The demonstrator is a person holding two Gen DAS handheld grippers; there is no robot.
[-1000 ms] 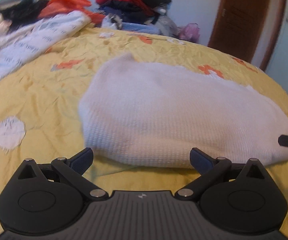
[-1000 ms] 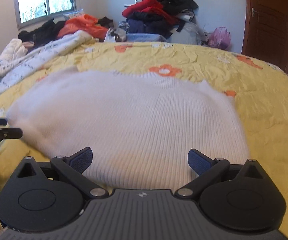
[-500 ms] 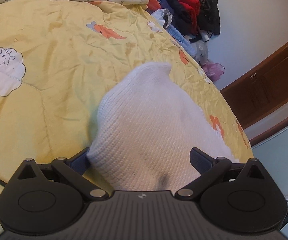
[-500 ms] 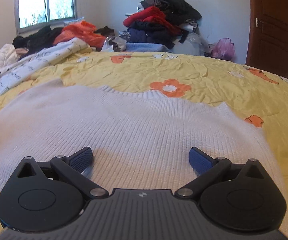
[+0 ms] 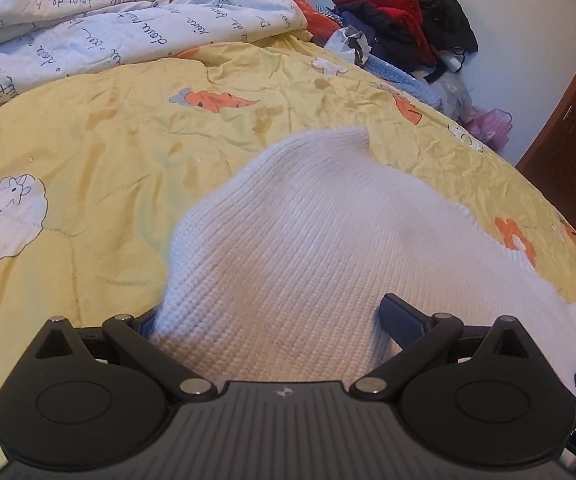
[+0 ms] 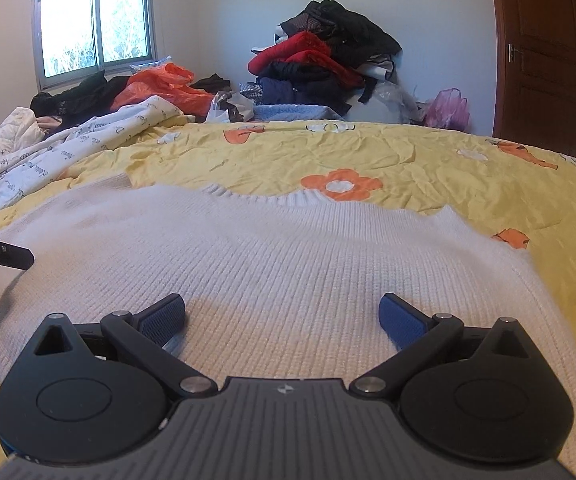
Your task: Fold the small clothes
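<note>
**knitfan22:** So where was the sweater at that point? Folded any?

**umi_lurker:** Barely. The white knit sweater (image 6: 288, 264) lay spread on the yellow bedspread (image 6: 427, 152), neckline pointing toward 12 o'clock in the right wrist view. I'd guess it had been laid out and flattened, no more. From the left wrist view it looked humped, with one shoulder or sleeve end sticking up around 12 o'clock, so maybe something was tucked under there, but I couldn't tell.

**knitfan22:** And the grippers, grabbing anything?

**umi_lurker:** Nope. The right gripper (image 6: 282, 318) sat at the near hem with its jaws spread wide, blue pads on either side of bare knit, nothing pinched. The left gripper (image 5: 272, 316) was at the sweater's edge, also gaping. Its pad at 9 o'clock was half hidden behind the cloth, and the one at 3 o'clock was clear of it. From the right camera you could see the left one's tip poking in at 9 o'clock, right at the sweater's side.

**knitfan22:** So what was left?

**umi_lurker:** Pretty much everything, I reckon: pinching the edges, bringing the sides in, then folding hem to collar. The clothes pile (image 6: 323, 64) against the wall at 12 o'clock and the printed quilt (image 5: 100, 36) at 10 o'clock in the left view looked untouched, so probably more after this one.
</note>
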